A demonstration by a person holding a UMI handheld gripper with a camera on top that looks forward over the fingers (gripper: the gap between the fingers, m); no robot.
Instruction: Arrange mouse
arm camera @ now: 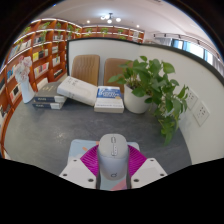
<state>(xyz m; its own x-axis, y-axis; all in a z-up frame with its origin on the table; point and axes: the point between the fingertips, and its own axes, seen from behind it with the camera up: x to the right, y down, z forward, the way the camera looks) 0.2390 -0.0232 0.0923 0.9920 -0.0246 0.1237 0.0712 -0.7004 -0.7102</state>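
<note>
Gripper [112, 170]: clamped on the grey mouse [112, 155].
Table [60, 135]: grey; books [82, 92], potted plant [152, 85] at far edge.
Room: bookshelves [35, 55].

A library or reading-room sort of office, long wall of bookshelves [38, 52] packed with books, 2 wooden chairs [86, 67] against the far wall, stacked books [75, 93] and a potted plant [152, 92] stood on a grey table [60, 125], ceiling lights [108, 18] shone overhead.
</note>
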